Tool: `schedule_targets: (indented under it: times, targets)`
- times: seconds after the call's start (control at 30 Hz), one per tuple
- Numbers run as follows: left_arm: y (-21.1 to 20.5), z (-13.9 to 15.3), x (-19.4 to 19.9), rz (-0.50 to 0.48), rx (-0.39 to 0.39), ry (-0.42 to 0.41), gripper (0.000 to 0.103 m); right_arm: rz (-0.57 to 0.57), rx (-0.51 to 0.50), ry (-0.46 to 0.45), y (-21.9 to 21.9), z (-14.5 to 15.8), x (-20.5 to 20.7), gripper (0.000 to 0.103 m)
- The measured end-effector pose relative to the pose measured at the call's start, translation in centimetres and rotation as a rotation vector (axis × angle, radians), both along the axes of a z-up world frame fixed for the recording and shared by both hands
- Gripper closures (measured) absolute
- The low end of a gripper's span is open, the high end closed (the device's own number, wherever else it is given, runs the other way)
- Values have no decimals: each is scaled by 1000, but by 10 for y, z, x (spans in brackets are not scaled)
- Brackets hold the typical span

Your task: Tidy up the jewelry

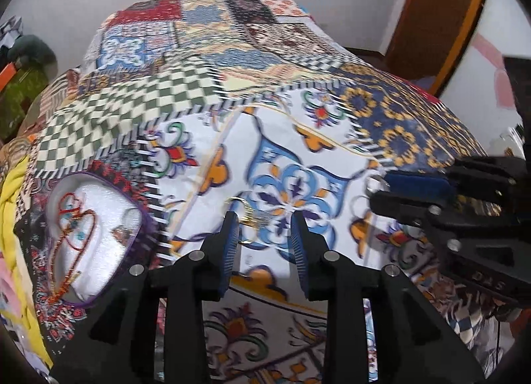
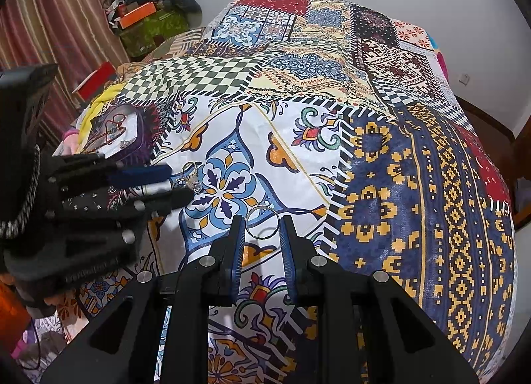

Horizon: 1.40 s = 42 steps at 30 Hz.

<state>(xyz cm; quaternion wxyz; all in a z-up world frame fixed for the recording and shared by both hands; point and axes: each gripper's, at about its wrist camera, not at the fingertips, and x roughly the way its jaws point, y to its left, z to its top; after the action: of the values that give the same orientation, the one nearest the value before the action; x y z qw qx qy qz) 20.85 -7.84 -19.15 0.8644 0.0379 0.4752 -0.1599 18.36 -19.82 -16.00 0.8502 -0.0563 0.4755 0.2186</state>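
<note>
A gold jewelry piece [image 1: 247,214] with a clear stone lies on the patterned bedspread [image 1: 298,138], between the tips of my open left gripper [image 1: 265,224]. In the right wrist view the same gold piece [image 2: 191,178] sits at the left gripper's [image 2: 179,183] tips. A silver ring [image 2: 265,208] lies flat on the cloth just ahead of and between the fingertips of my open right gripper [image 2: 262,228]. From the left wrist view that silver ring [image 1: 373,183] shows at the right gripper's [image 1: 380,191] tips. A purple-rimmed jewelry box [image 1: 93,241] with white lining holds a red necklace.
The jewelry box [image 2: 122,131] lies at the bed's left edge beside yellow cloth [image 2: 96,108]. Boxes and clutter [image 2: 149,22] stand by a striped curtain past the bed's far left. A wooden door frame [image 1: 441,18] is at the far right. The bedspread [image 2: 381,85] stretches away ahead.
</note>
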Motion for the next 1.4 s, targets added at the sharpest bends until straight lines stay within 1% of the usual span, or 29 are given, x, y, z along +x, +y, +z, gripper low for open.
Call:
schedule_targets:
  times: [0.1, 0.27, 0.43, 0.6, 0.73, 0.77, 0.8, 0.83, 1.03, 1.2, 1.4]
  targets:
    - [-5, -6, 1, -24, -28, 35, 88, -2, -2, -2, -2, 0, -1, 84]
    - [-5, -16, 7, 6, -23, 68, 88, -13, -7, -2, -8, 0, 0, 84]
    - [3, -17, 16, 50, -14, 61, 88, -18, -7, 4, -11, -2, 2, 84]
    - [1, -20, 21, 47, 8, 50, 88, -14, -6, 4, -10, -2, 2, 84]
    - [-1, -21, 28, 58, 12, 42, 88, -15, -6, 4, -10, -2, 2, 84]
    - [-1, -21, 29, 64, 13, 37, 90, -15, -6, 4, -10, -2, 2, 84]
    - [-2, -22, 30, 70, 22, 31, 97, -14, -7, 2, -10, -2, 2, 84]
    - [-2, -22, 31, 74, 34, 24, 98, -14, -8, 2, -11, -2, 3, 84]
    - [-5, -19, 26, 70, 48, -2, 98, -19, -8, -3, -12, 0, 3, 84]
    - [5, -3, 8, 76, 10, -39, 98, -18, -7, -20, -12, 7, 1, 84]
    - [27, 35, -18, 95, -44, -113, 98, -6, 2, -45, -2, 19, -1, 84]
